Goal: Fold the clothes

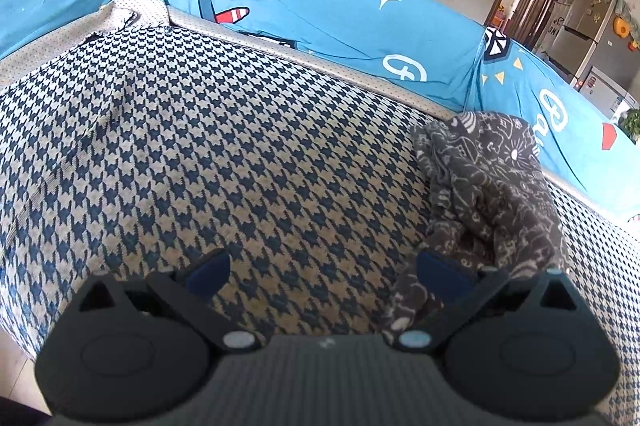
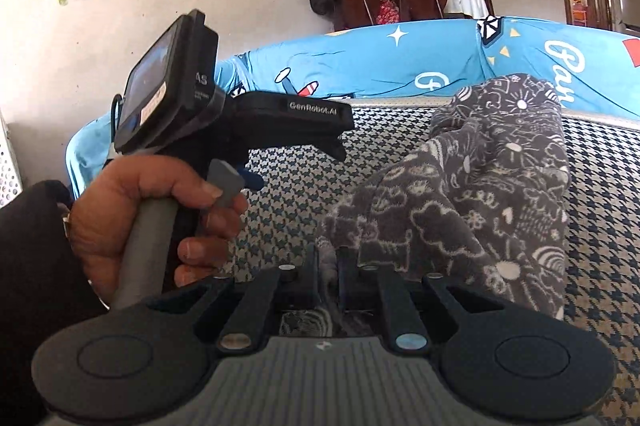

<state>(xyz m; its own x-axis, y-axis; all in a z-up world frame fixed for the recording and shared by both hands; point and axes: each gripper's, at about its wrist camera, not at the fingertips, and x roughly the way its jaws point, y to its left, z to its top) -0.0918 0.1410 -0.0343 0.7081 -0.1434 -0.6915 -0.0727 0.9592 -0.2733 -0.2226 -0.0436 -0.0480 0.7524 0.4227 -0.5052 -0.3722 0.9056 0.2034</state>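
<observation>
The houndstooth sofa seat fills the frame; your left gripper gapes wide, holding nothing; your right gripper pinches the grey patterned garment, heaped centre-right.

In the right wrist view, the strip of dark grey, white-doodled fleece garment pinched between the closed jaws of the right gripper is covered by the black fingers, so how much cloth sits inside cannot be told. Right of the jaws the garment's lower folds drop behind the gripper body. Left of the jaws, the left gripper shows only one blue tip; the hand hides its handle. In the left wrist view, the garment's near end slips behind the right-hand finger. The houndstooth-patterned blue-and-cream sofa seat runs off the frame on both sides.
</observation>
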